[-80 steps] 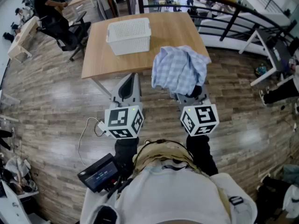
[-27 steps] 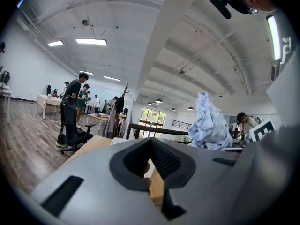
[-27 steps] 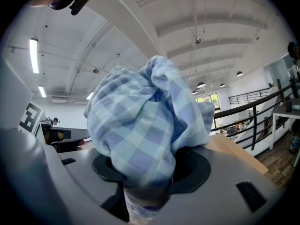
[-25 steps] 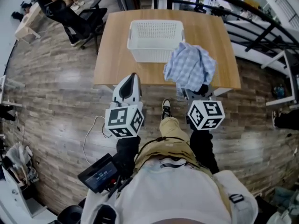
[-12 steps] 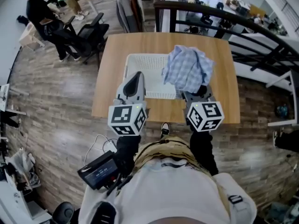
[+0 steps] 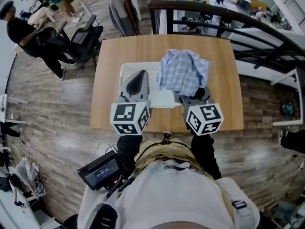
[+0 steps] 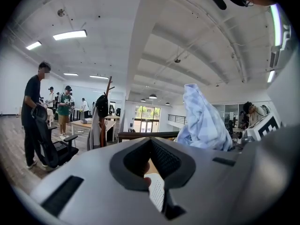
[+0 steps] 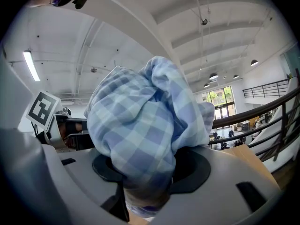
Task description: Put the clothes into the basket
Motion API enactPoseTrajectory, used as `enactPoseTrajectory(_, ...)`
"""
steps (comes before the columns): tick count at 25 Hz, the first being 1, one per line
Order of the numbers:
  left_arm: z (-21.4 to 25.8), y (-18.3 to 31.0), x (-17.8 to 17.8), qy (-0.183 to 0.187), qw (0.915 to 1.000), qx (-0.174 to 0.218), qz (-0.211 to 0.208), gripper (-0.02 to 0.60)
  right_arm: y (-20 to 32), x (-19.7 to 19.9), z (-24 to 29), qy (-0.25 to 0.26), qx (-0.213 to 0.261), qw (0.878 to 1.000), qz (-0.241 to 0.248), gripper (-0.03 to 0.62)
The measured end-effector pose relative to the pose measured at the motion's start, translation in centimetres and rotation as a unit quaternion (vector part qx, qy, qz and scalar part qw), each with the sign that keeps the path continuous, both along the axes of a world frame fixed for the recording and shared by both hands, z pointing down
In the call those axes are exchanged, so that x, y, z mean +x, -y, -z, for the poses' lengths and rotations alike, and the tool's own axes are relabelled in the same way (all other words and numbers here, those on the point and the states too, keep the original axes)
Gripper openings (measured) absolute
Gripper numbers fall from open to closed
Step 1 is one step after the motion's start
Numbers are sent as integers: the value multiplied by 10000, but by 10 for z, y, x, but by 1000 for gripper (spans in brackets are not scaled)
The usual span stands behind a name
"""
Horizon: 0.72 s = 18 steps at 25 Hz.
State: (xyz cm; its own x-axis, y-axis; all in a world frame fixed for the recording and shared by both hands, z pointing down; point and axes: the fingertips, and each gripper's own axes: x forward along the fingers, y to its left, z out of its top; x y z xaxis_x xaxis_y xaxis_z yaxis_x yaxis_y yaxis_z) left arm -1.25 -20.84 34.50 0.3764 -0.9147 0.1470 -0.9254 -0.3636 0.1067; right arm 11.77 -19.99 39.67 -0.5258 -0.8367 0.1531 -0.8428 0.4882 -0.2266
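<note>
Gripping checked shirt (image 6: 183,74), right tongs (image 6: 192,98) overhang basket (image 6: 161,99)

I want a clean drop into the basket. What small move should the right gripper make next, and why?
Probably a small shift left: the right gripper, shut on the checked shirt, seems to hold it over the right edge of the white basket, part of it beyond, above the table.

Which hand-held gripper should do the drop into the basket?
Right: the right hand-held gripper is clamped on the shirt at the basket's right side; the left hand-held gripper is shut, empty.
</note>
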Motion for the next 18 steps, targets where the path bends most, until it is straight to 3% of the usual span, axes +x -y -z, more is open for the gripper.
enactPoseTrajectory(5,-8,11,-5,71,9998,-152,78,0,17,-5,-9,58,-177,9998,64,236)
enactPoseTrajectory(12,-27,38,-68,-81,9979,-524,361,0,52,-58,-30,-1,-628,9979,159,236)
enactPoseTrajectory(18,-31,59,-82,-131,9983,-504,263,0,69,-73,-34,-97,-658,9977,112,236)
